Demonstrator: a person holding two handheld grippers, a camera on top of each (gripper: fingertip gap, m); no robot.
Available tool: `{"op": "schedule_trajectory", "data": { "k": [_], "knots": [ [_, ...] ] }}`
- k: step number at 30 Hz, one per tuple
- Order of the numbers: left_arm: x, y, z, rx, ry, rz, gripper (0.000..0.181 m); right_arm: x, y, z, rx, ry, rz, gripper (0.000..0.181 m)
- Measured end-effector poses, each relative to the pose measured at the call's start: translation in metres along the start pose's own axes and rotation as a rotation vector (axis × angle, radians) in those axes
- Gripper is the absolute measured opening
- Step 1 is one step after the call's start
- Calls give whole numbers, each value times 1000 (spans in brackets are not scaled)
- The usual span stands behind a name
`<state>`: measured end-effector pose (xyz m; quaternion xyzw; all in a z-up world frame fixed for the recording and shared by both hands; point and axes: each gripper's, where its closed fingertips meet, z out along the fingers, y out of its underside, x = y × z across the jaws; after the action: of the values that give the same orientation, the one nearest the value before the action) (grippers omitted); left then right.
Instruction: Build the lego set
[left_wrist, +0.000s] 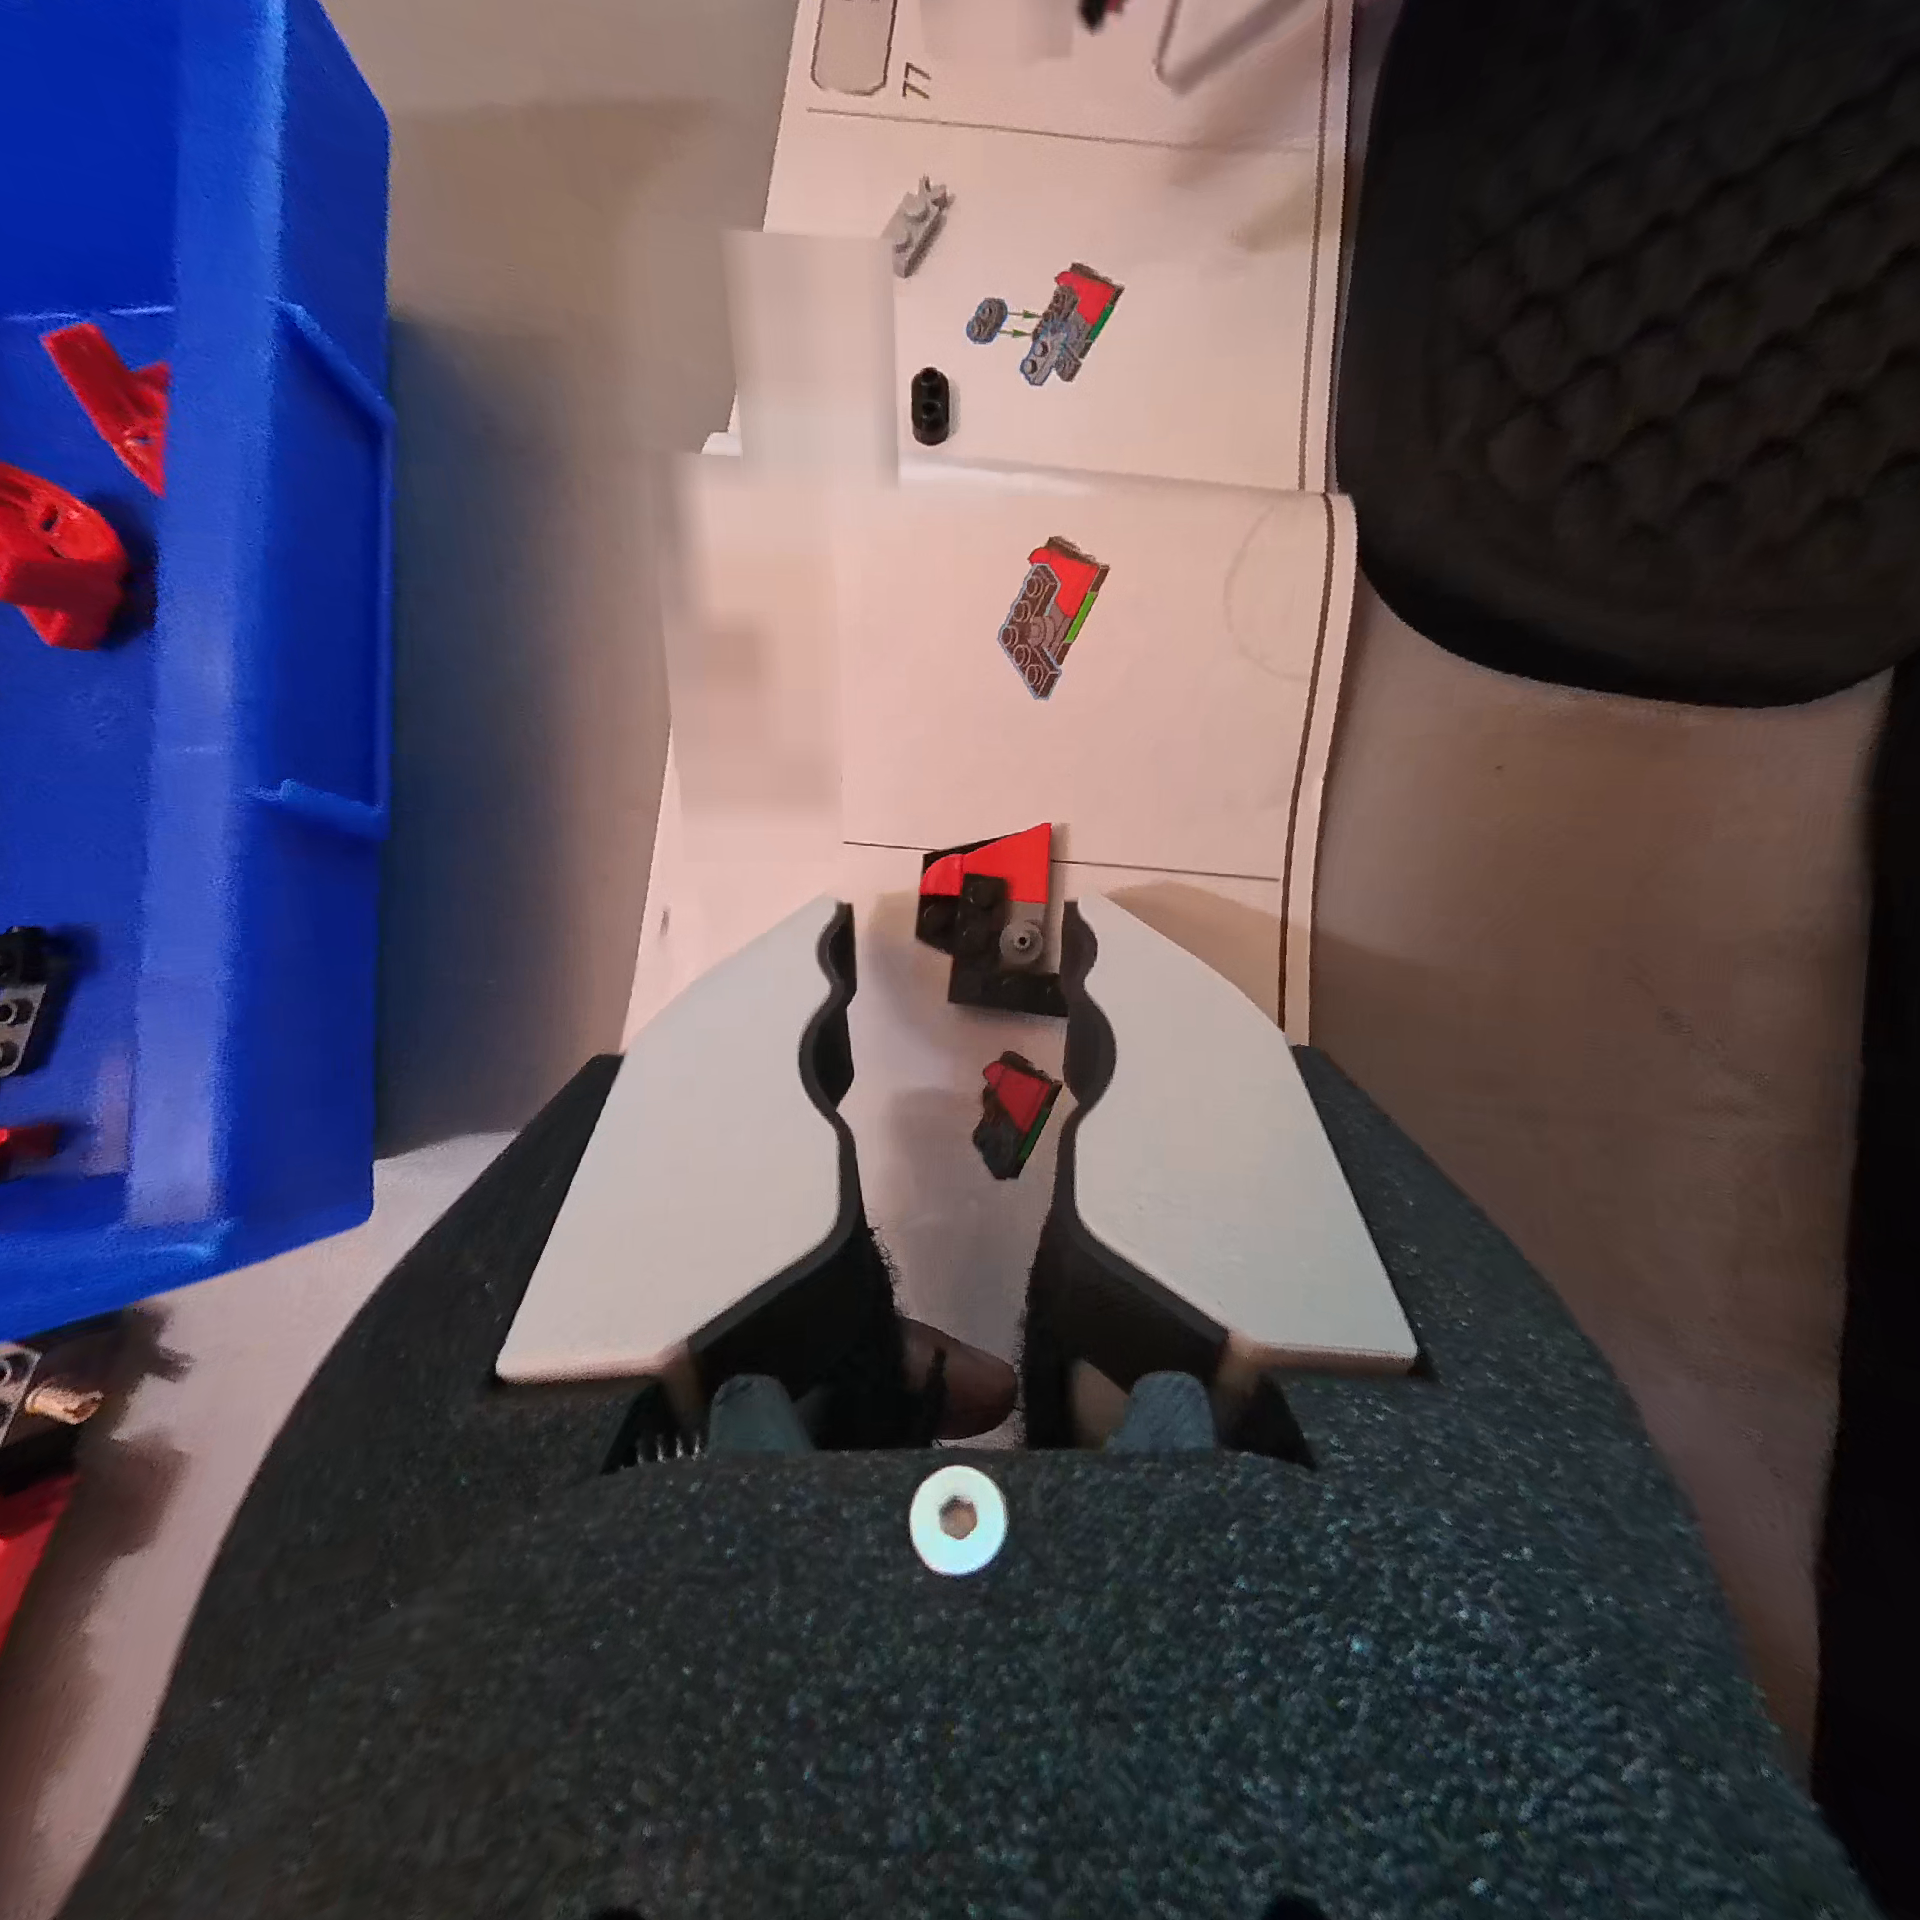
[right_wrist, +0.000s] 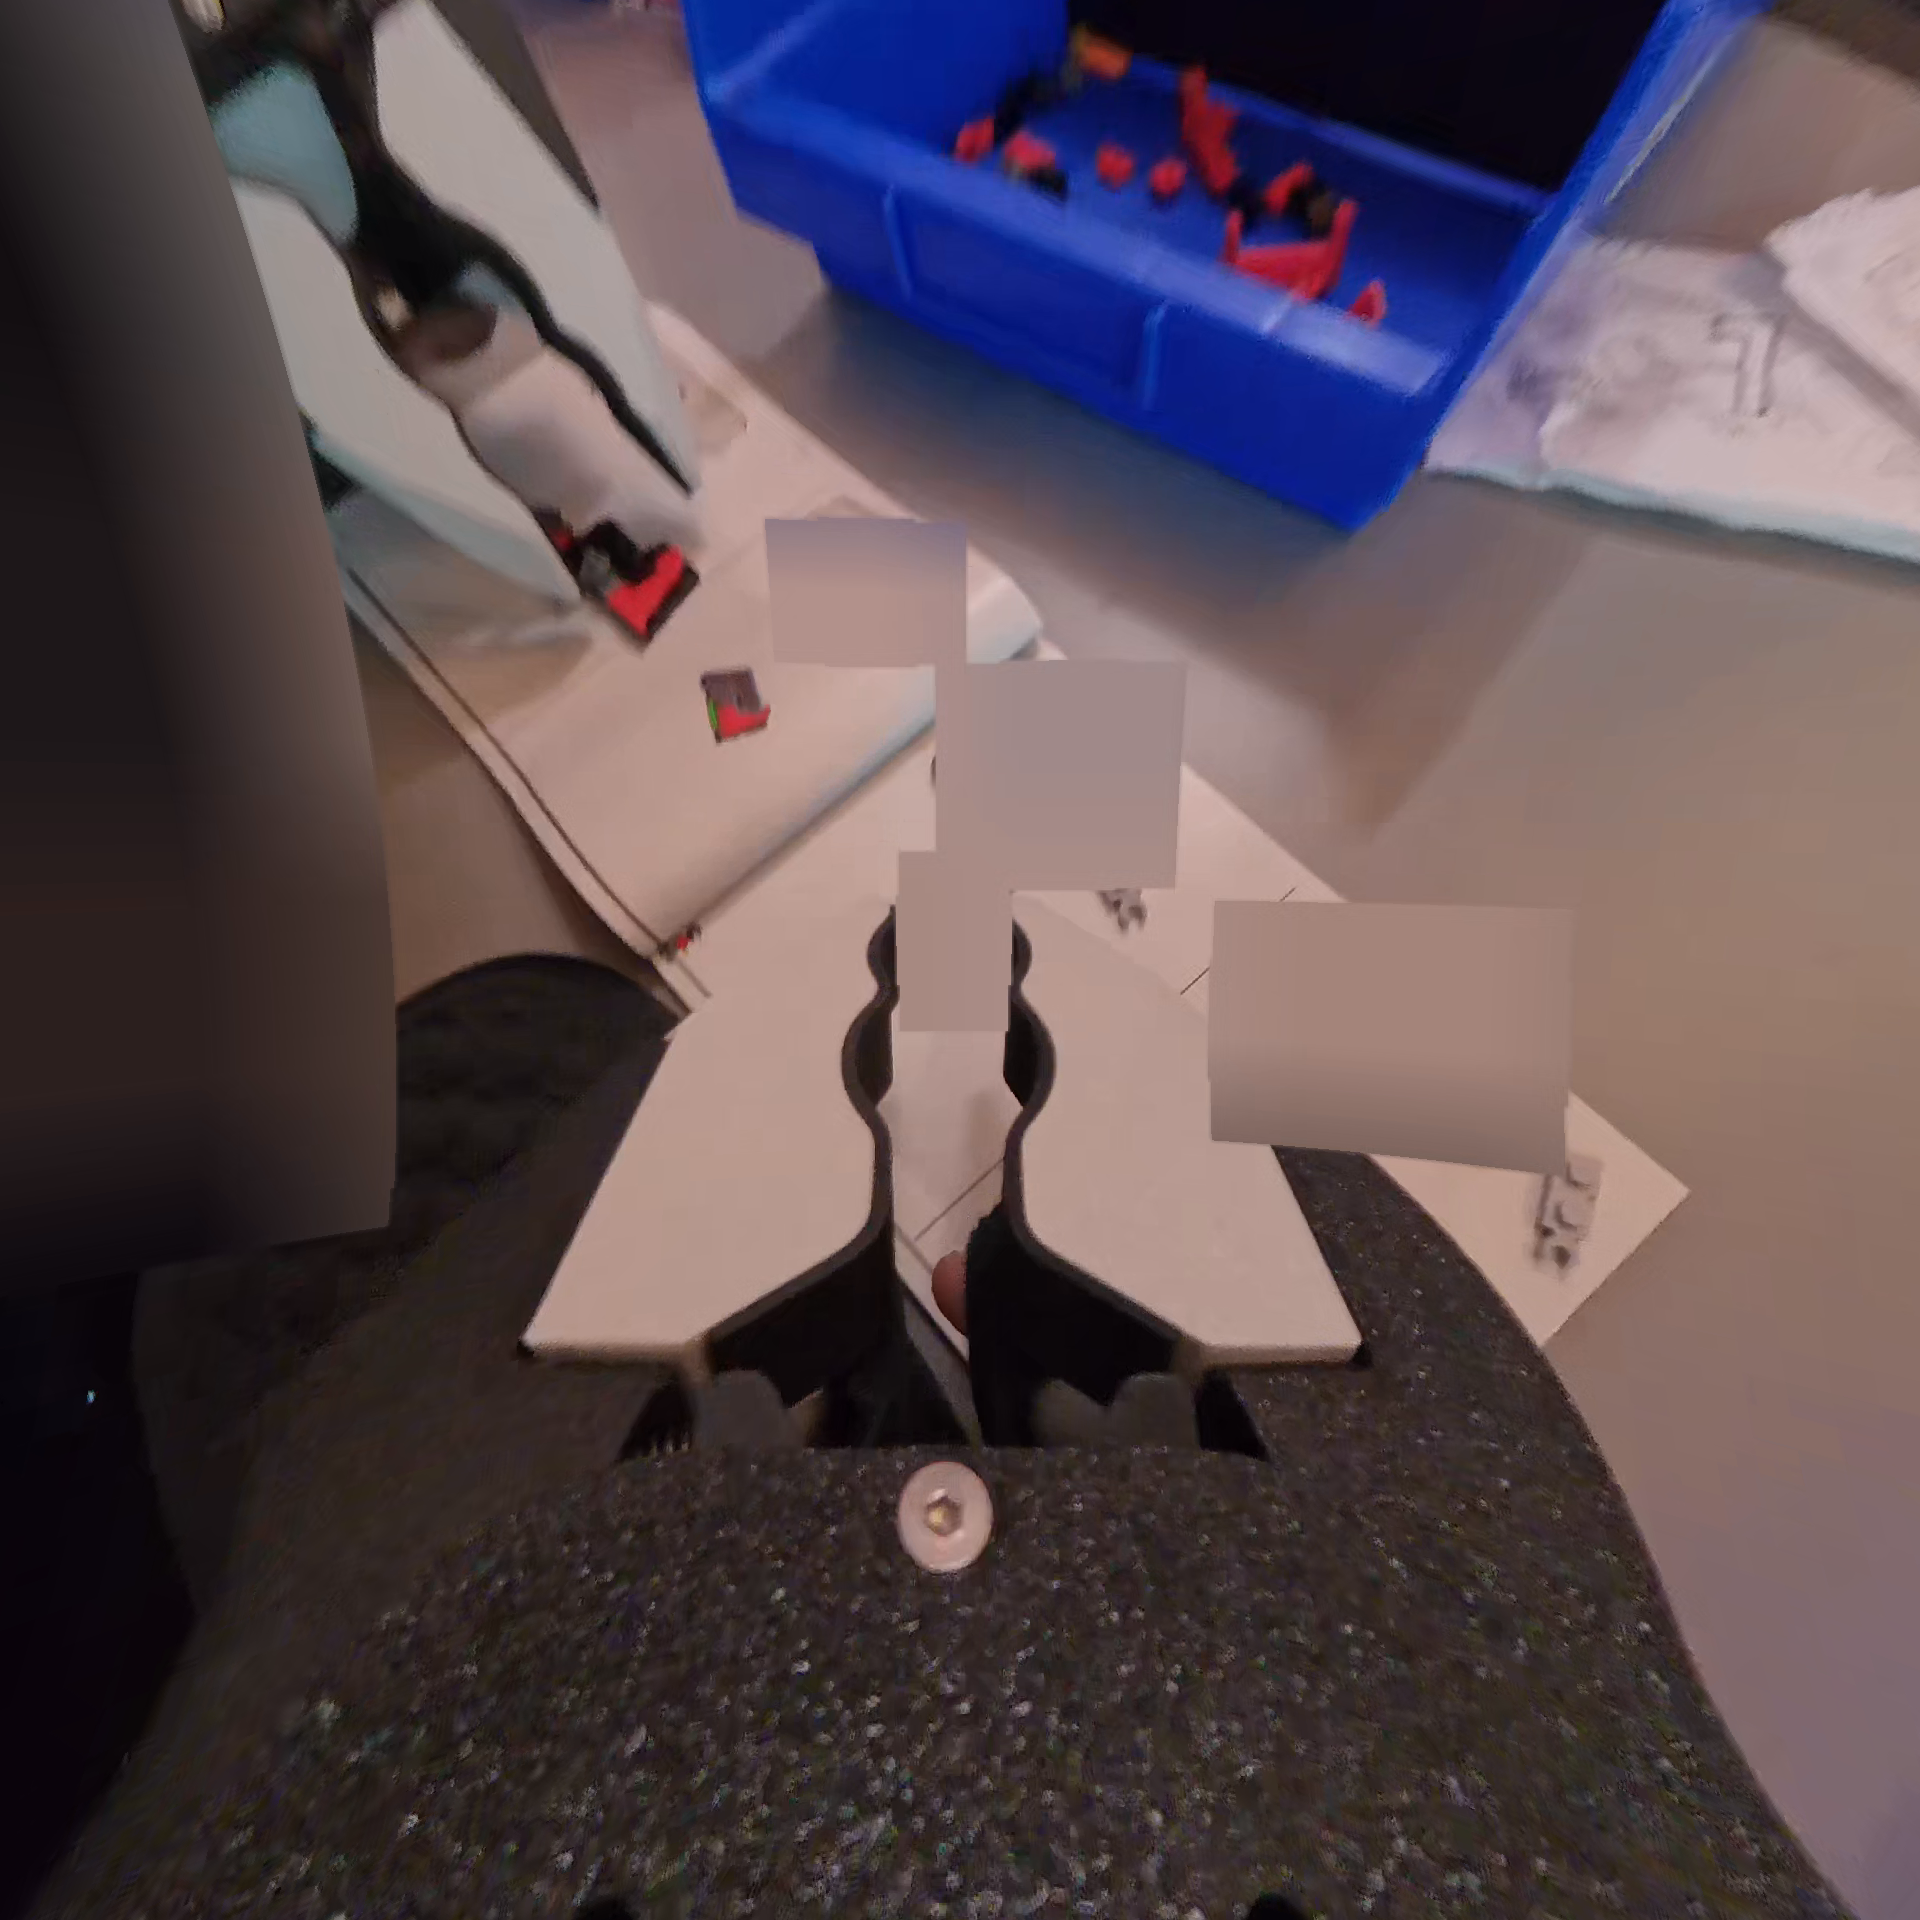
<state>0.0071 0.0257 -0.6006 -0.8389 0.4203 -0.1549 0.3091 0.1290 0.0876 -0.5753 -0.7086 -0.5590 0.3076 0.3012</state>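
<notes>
Two spread hand-held grippers, one lego assembly

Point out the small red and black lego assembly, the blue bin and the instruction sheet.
lego assembly (left_wrist: 992, 914): left wrist view, black middle bricks.
blue bin (right_wrist: 1143, 312): right wrist view, front wall.
instruction sheet (left_wrist: 1174, 665): left wrist view, bare paper.

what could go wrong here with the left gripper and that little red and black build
The left gripper is open around the small red and black assembly, which lies on the instruction sheet. Closing off-centre might push it askew or pop a brick loose. The sheet itself may slide or get pinched. The loose black piece and grey piece farther up the sheet might get knocked away.
</notes>
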Motion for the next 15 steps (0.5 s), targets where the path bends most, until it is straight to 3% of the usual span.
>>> {"op": "schedule_trajectory", "data": {
  "k": [6, 12, 15],
  "knots": [
    [-2, 10, -11, -11, -19, -6, 40, 9, 36, 16, -266, 49, -88, 17],
    [-4, 39, -19, -106, -2, -35, 37, 17, 36, 14, -305, -8, -187, 16],
    [3, 35, -17, -72, 23, -42, 35, 27, 36, 12, -330, -19, -227, 17]
  ]
}}
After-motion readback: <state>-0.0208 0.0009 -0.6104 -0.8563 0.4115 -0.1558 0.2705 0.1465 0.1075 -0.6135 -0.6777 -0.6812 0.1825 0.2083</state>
